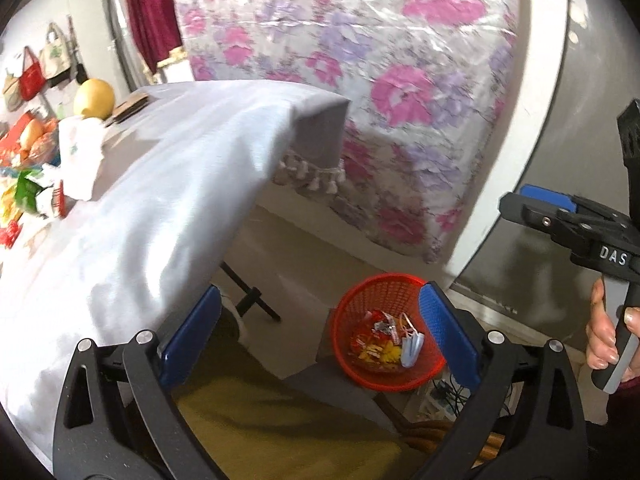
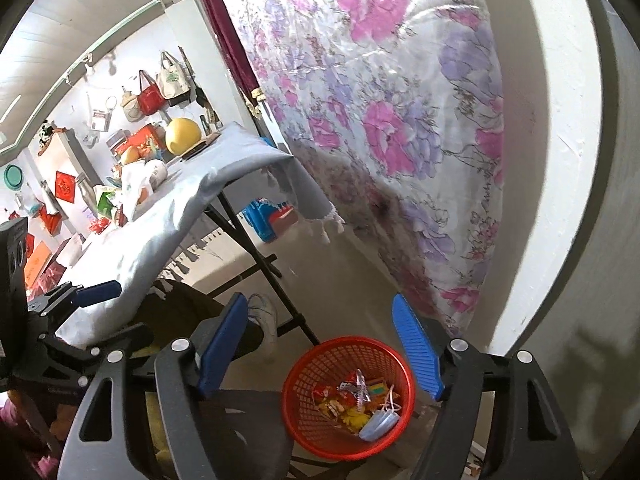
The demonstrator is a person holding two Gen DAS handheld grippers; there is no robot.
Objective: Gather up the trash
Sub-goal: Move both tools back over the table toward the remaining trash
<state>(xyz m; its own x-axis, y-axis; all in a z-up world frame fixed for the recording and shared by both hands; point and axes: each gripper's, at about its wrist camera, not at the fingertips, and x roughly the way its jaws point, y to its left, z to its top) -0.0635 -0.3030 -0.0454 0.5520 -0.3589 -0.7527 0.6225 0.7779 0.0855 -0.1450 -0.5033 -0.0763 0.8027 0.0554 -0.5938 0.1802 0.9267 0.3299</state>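
A red mesh basket stands on the floor and holds several wrappers and a blue face mask. My left gripper hangs open above it with nothing between its blue pads. My right gripper is also open and empty over the basket. It shows from the side at the right of the left wrist view, held by a hand. More wrappers and a green packet lie on the table.
The table with a white cloth stands to the left on black folding legs. It also carries a yellow ball, fruit and a white bag. A floral mattress leans on the wall behind. A white shoe is near the basket.
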